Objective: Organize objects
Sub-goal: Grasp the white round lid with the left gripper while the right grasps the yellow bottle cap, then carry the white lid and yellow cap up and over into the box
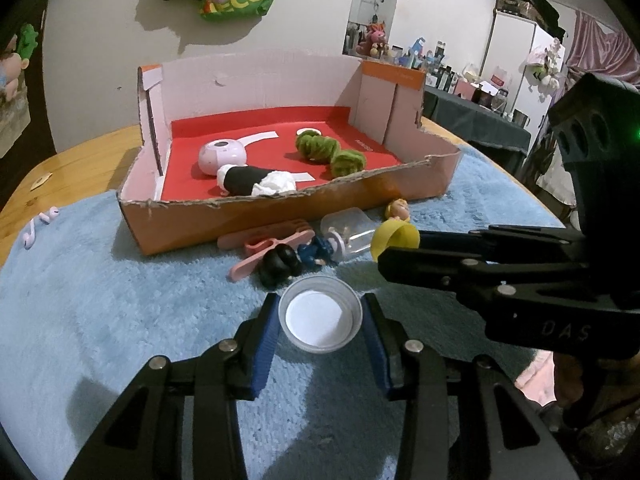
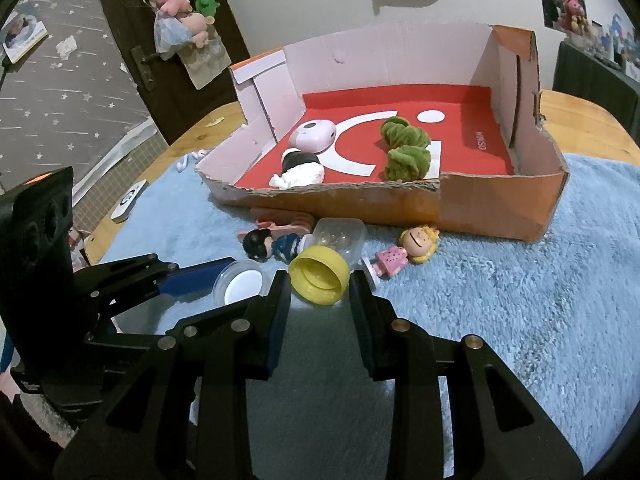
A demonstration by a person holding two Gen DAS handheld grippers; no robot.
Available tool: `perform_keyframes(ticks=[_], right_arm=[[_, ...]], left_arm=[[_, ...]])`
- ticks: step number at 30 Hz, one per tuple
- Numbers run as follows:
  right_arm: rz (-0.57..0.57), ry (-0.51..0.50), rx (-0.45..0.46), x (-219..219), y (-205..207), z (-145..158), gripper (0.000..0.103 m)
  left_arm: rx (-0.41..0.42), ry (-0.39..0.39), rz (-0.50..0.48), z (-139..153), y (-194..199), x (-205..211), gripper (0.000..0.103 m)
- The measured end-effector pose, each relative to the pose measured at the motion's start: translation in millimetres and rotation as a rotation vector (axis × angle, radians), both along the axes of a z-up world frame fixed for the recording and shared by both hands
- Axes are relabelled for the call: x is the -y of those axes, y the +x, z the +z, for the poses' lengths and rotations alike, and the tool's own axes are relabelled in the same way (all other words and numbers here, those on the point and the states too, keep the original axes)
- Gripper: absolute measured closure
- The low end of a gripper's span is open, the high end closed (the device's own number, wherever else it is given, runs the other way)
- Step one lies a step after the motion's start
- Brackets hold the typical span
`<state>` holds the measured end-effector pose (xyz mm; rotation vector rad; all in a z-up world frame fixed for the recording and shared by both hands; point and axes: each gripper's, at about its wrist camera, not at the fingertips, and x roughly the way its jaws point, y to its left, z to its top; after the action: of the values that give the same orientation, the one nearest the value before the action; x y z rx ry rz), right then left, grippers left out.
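My left gripper (image 1: 320,322) is shut on a white-lined clear lid (image 1: 320,318), its blue pads touching both sides; the lid also shows in the right wrist view (image 2: 240,286). My right gripper (image 2: 319,280) is shut on a yellow cap (image 2: 318,276), also seen in the left wrist view (image 1: 394,238). Both rest on a blue fluffy towel (image 1: 100,300). A cardboard box (image 1: 280,216) with a red floor holds a pink round device (image 1: 222,156), a black-and-white roll (image 1: 252,182) and green pom-poms (image 1: 328,152).
In front of the box lie a clear jar (image 2: 340,240), a dark-haired figurine (image 2: 268,246), a blonde figurine (image 2: 404,252) and pink clips (image 1: 272,246). Earbuds (image 1: 38,226) lie on the towel's left edge. A wooden table (image 1: 80,164) is underneath.
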<state>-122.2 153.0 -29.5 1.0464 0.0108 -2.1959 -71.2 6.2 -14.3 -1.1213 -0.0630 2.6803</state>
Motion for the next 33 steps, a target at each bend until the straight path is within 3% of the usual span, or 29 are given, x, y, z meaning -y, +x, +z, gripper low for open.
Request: perform_keyframes(ticks=[15,33], right_arm=[[0.007,-0.014,-0.015,-2.8,9.7,7.6,0.074],[0.010,-0.032,-0.042,-4.5,5.9,21.8,0.074]], left_arm=[[-0.043,0.012,0.017,17.5,10.8,5.7,0.061],[-0.080,0.010,0.025,36.5,-8.2,11.9,0.061]])
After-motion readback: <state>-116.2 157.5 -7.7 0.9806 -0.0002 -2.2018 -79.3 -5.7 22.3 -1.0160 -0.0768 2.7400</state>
